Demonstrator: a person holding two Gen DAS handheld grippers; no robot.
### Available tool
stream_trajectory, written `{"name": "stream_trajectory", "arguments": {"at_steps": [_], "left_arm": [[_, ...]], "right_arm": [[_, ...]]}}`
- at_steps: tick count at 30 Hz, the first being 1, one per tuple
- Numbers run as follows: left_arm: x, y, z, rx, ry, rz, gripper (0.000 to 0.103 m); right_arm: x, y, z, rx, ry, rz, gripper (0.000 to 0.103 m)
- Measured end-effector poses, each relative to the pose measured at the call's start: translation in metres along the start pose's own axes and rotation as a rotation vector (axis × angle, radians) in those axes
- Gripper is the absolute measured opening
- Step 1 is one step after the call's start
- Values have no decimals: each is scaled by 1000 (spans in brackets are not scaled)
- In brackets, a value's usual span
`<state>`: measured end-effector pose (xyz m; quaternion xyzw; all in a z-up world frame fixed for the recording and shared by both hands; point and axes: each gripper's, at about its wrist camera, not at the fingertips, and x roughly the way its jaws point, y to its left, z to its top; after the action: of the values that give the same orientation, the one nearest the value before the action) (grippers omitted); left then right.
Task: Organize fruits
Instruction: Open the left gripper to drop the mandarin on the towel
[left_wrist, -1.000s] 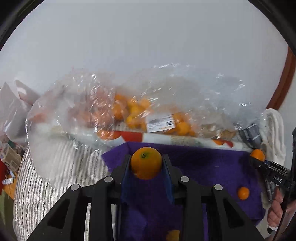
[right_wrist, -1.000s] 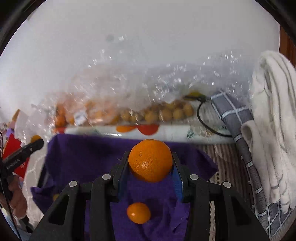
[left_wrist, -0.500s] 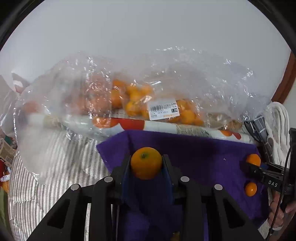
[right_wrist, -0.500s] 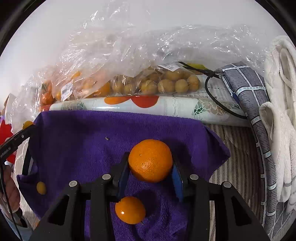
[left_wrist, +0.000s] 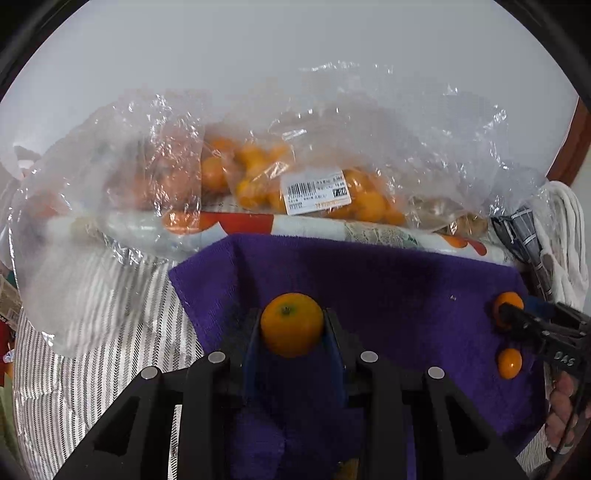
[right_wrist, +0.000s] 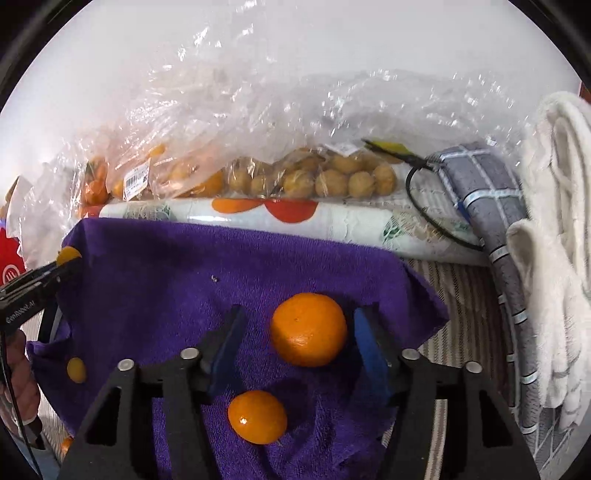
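My left gripper (left_wrist: 291, 325) is shut on a small orange (left_wrist: 291, 324) and holds it just above the purple towel (left_wrist: 388, 280). My right gripper (right_wrist: 299, 339) is open. A larger orange (right_wrist: 308, 328) rests on the purple towel (right_wrist: 166, 273) between its jaws, apart from the left one and near the right one. A smaller orange (right_wrist: 257, 417) lies on the towel just in front of it. In the left wrist view the right gripper's tip (left_wrist: 517, 317) shows at the right beside two oranges (left_wrist: 509, 363).
Clear plastic bags of oranges (left_wrist: 258, 177) and brown fruits (right_wrist: 314, 177) lie behind the towel, on a rolled patterned cloth (right_wrist: 295, 214). White (right_wrist: 554, 221) and grey checked (right_wrist: 491, 206) cloths are on the right. A striped cover (left_wrist: 92, 332) lies under the towel.
My right gripper has opened and let go of the larger orange, which now rests on the towel. Both grippers have come lower and closer to the towel. The left still holds its orange.
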<state>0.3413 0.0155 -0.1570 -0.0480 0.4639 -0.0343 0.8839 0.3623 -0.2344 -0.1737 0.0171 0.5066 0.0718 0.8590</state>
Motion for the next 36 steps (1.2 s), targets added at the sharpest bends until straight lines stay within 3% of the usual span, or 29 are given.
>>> {"name": "stream_trajectory", "arguments": {"at_steps": [9,12,18,24,27,29,30,32,36], "left_arm": [[3,-1,0,-10,32,-26,35],[-9,2,4,-28,6,-72,47],[-45,7,11,-56,-72,-97,48],[-93,-1,14,-44,-201,-120,48],[-115,-7,12,-18,-249,-78,48],[-127,-6,5,1,-243,-44,48],[-133,-4,-3,10,-237,-64,48],[-142,3,-18,36,-223,-80,48],[-148,19,-56,87,-184,-17,48]], "right_arm": [[-31,1,5,13,-95,12,70],[-41,1,7,62,-129,24,70],[-78,14,4,32,-190,-22,70],[-102,27,-42,-8,-206,-81,70],[-110,29,-69,3,-169,-80,70],[-115,33,-87,3,-134,-57,70],[-118,36,-95,-3,-124,-47,70],[-122,44,-109,-18,-131,-39,69],[-132,62,-138,-35,-161,16,69]]}}
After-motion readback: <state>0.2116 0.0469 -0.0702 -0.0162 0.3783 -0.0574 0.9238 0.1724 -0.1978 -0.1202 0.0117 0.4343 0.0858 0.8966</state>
